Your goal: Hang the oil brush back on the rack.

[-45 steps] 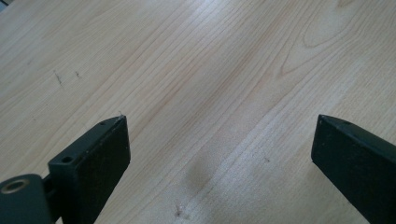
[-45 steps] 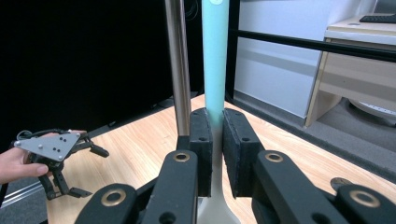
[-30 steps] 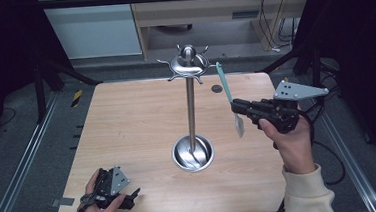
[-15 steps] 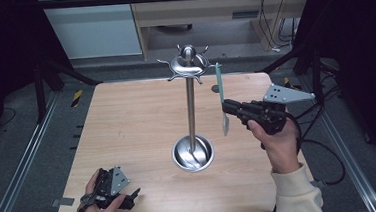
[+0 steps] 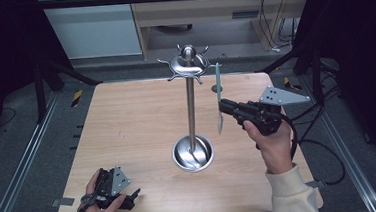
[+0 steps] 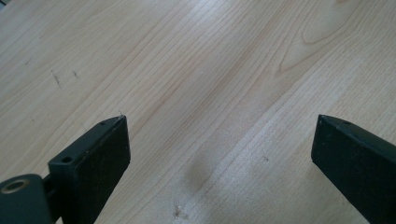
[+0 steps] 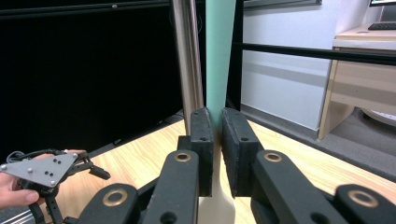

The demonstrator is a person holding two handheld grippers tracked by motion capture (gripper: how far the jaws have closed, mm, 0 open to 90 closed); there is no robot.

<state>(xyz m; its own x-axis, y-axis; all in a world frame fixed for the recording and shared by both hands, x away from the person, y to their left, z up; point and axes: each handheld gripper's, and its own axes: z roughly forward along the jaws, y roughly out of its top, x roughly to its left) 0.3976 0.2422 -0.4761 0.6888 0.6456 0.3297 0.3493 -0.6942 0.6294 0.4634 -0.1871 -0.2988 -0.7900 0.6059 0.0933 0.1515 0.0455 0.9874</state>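
Utensil held upright beside the hanging stand, left tool idle.

High view: the right gripper (image 5: 225, 109) holds a pale green utensil (image 5: 218, 91) vertical, its top level with the hooks of the steel stand (image 5: 191, 108), probably to hang it there; the left gripper (image 5: 112, 189) rests at the table's (image 5: 127, 120) near-left corner, out of the way. Left gripper view: its jaws stand wide apart over bare wood. Right gripper view: both jaws pinch the utensil's handle, just beside the stand's pole.
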